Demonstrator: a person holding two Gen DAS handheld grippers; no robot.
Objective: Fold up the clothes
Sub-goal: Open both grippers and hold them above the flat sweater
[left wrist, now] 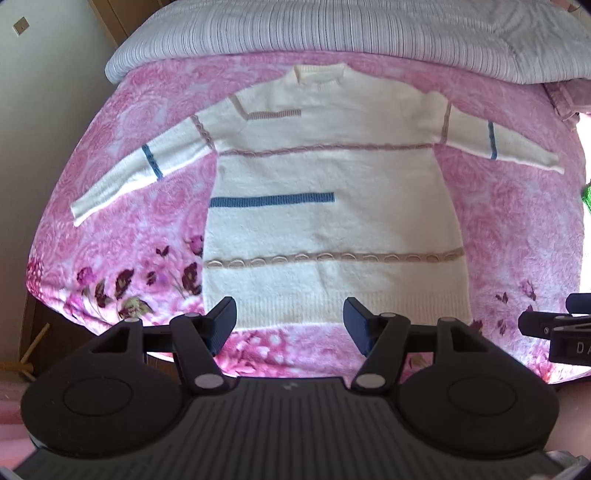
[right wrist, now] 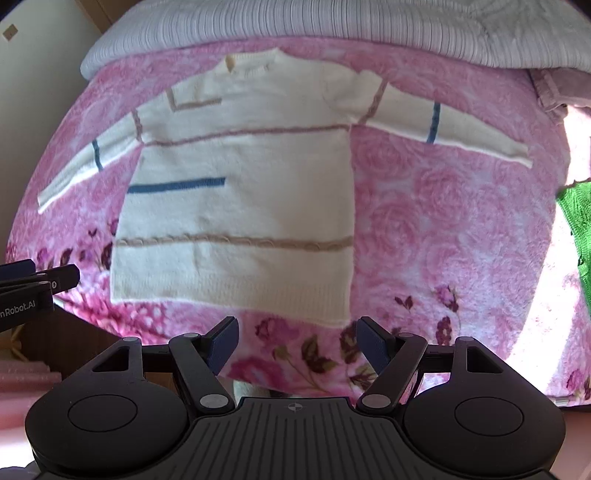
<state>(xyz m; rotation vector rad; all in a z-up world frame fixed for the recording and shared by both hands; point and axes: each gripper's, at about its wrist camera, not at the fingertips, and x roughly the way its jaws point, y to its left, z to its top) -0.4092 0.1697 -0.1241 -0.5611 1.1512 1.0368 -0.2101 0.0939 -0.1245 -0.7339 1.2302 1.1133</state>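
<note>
- A white knitted sweater (left wrist: pixel 332 221) lies flat and spread out on a pink flowered blanket (left wrist: pixel 509 221), with the collar at the far side and the ribbed hem at the near side.
- Both sleeves are stretched out to the sides and slope toward the near edge; each sleeve has one short blue stripe across it.
- On the body there is a blue stripe (left wrist: pixel 271 201) from the left edge to about the middle, a thin pinkish line across the chest, and a beige cable band (left wrist: pixel 332 258) above the hem.
- The left gripper (left wrist: pixel 290 325) hovers just above the near edge of the bed, in front of the hem; its two dark blue fingers stand wide apart and hold nothing.
- The right gripper (right wrist: pixel 297 345) hangs over the blanket near the hem's right corner; its fingers are also spread apart and empty, not touching the sweater.
- In the right wrist view the left gripper shows at the left edge, beside the hem's left corner.
- Behind the collar lies a striped grey-white quilt (left wrist: pixel 332 33), folded along the far side of the bed.
- A bright green cloth (right wrist: pixel 578 221) lies at the right edge of the blanket, well apart from the sweater.
</note>
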